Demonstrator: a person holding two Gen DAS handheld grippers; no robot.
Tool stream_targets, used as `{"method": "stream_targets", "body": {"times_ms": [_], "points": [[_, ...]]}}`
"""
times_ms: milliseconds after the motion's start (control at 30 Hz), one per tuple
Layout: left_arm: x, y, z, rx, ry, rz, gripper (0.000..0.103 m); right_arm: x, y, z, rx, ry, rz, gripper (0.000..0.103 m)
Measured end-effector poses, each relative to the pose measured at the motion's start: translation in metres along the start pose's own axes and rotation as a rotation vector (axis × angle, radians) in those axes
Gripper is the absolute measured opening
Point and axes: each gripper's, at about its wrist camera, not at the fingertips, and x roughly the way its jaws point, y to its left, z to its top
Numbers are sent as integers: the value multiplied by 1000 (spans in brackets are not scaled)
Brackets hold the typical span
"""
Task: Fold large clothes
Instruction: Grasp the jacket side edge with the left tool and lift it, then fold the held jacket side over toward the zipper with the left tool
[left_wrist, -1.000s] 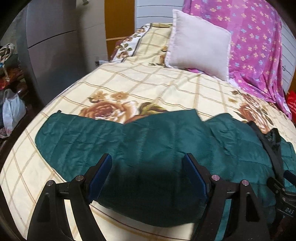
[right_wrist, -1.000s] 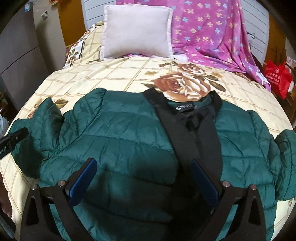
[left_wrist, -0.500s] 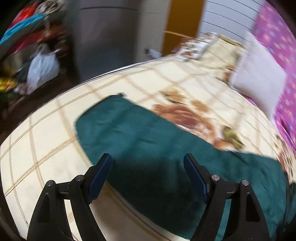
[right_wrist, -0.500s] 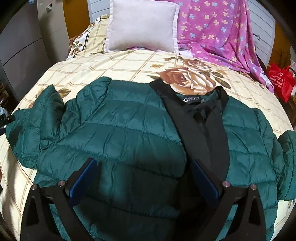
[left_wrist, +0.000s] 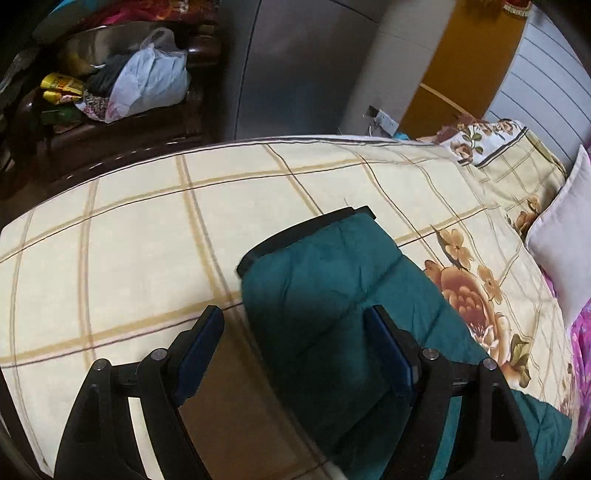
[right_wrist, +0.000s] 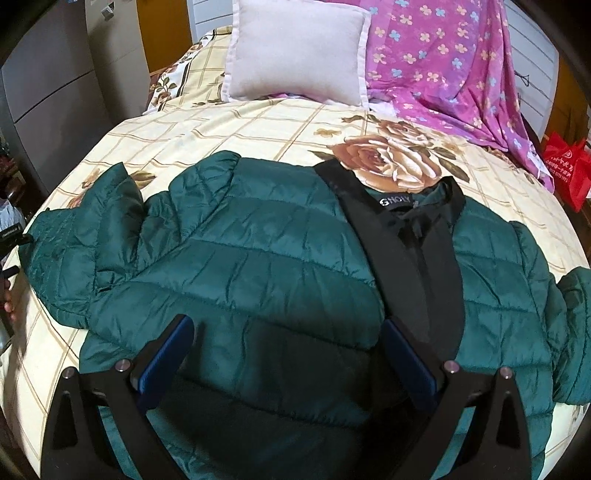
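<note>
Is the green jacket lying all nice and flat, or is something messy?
Mostly flat, but the green jacket has one messy spot: the sleeve by the left edge of the bed is bunched up and crumpled, not stretched out straight.

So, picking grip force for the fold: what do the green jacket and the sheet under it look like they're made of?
Green puffer jacket: looks like a thin synthetic shell, probably nylon or polyester, with a slight sheen, stitched into puffy padded bands; the black placket looks matte. Bedsheet: looks like matte woven cloth, perhaps cotton, with a printed check and roses and no shine.
</note>
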Motion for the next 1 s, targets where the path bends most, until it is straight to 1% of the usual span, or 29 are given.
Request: {"method": "stream_targets", "body": {"times_ms": [33,67,100,133,167,200,233,300,400,600,767,1000], "points": [[2,-4,1,17,-6,18,52,1,0,0,-1,3,1,102],[4,-8,2,32,-4,17,49,1,0,-1,-3,6,3,102],[5,-11,2,47,-10,19,37,2,0,-1,-5,9,2,102],[6,-13,2,58,-16,14,21,2,0,-2,-5,12,0,102],[6,-14,2,66,-15,2,15,3,-1,-2,-3,15,-1,102],[6,-15,2,70,-12,-14,3,4,-2,-3,0,17,-1,102],[5,-15,3,67,-7,-32,0,4,-3,-3,3,20,0,102],[-2,-16,3,72,-9,-50,0,3,-6,-3,11,24,2,102],[-27,-24,-1,107,-62,-85,0,-1,-9,-3,17,17,-1,102],[-95,-61,-19,212,-148,-199,0,-18,-17,-4,28,-6,-6,102],[-144,-102,-49,329,-169,-285,0,-34,-29,-8,38,-24,-21,102],[-196,-159,-110,484,-151,-407,0,-59,-59,-16,74,-49,-42,102]]}}
